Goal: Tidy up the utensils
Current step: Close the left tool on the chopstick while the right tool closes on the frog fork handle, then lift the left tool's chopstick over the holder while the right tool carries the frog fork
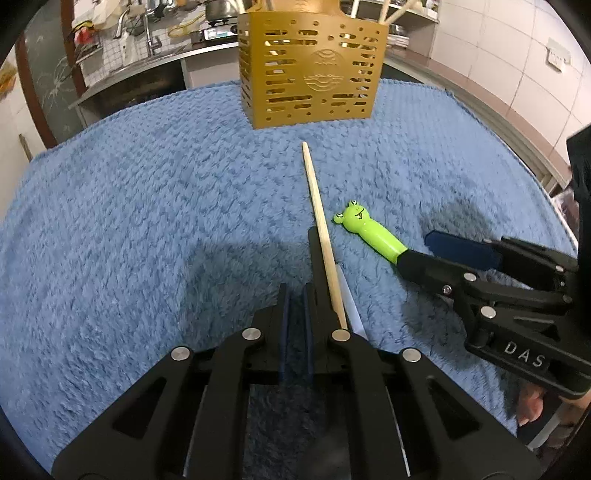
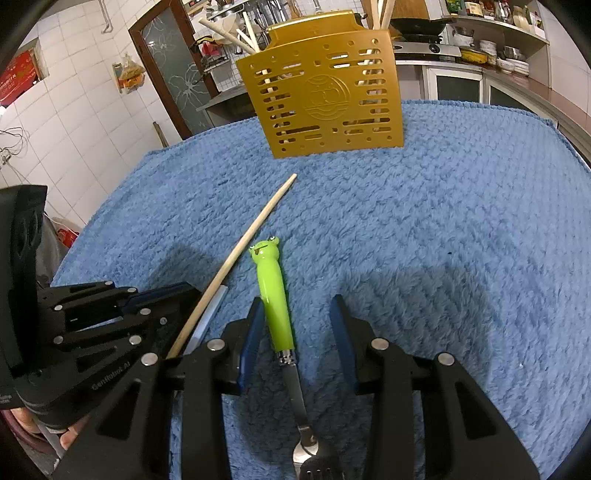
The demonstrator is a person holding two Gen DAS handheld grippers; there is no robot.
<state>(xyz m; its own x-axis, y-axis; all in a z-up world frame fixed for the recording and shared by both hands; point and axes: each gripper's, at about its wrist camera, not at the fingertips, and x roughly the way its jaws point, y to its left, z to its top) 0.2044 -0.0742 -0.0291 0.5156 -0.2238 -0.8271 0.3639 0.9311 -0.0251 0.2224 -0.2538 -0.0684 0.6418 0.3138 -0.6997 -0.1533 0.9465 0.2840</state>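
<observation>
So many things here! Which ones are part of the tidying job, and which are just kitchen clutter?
Part of the job:
- wooden chopstick
- frog-handled fork
- gold utensil holder
- left gripper, shut
- right gripper, open around the fork's handle

Just lying about:
- blue towel
- tap
- stove
- stacked dishes

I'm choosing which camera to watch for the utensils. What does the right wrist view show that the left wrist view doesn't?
Only the right wrist view: the frog utensil's metal neck and spoon-like end, lying between the right gripper's open jaws.

Only the left wrist view: the left gripper, its jaws shut and empty.

Both: the pale wooden chopstick, the green frog-shaped handle, the perforated gold utensil holder and the blue fleecy towel.
</observation>
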